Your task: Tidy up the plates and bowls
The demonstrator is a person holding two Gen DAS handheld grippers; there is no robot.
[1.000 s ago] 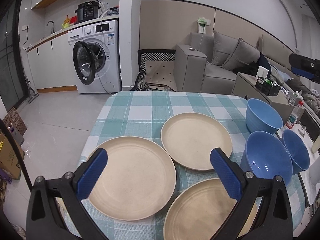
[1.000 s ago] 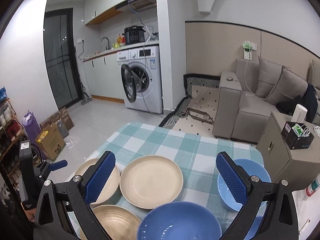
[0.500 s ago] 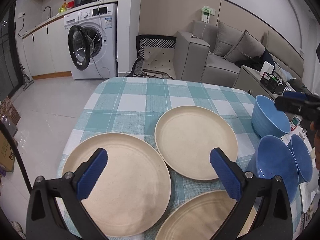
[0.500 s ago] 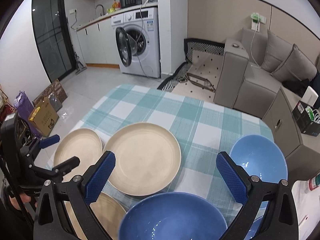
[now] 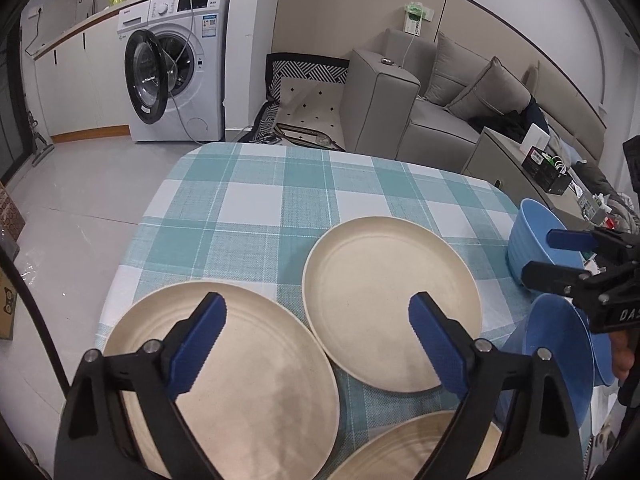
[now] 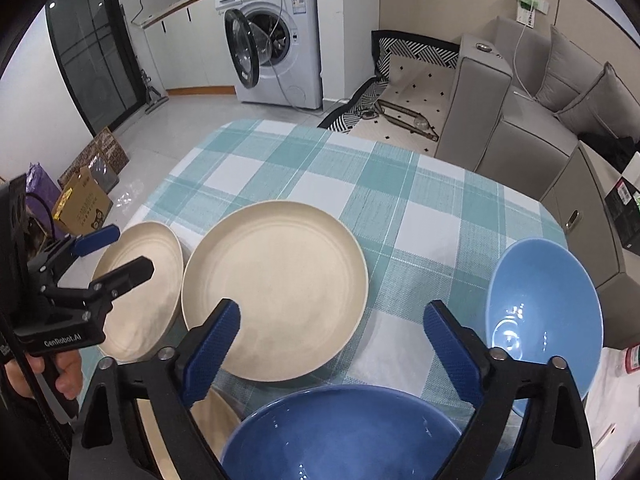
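Both grippers, left [image 5: 316, 340] and right [image 6: 332, 344], jaws wide and just narrowing, empty; left nears plate [image 5: 224, 376] at lower left, likely first pickup.

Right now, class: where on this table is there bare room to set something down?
The checked cloth beyond the far plate lies bare to the far edge. A smaller patch sits between that plate and the right-hand blue bowl. The near side is crowded.

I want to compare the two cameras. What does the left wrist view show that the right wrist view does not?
Only the left wrist view: the near left plate whole, with the left tongs open above it. Only the right wrist view: the near blue bowl below the open right tongs, and cardboard boxes on the floor. Both: the middle plate, the checked tablecloth and the washing machine.
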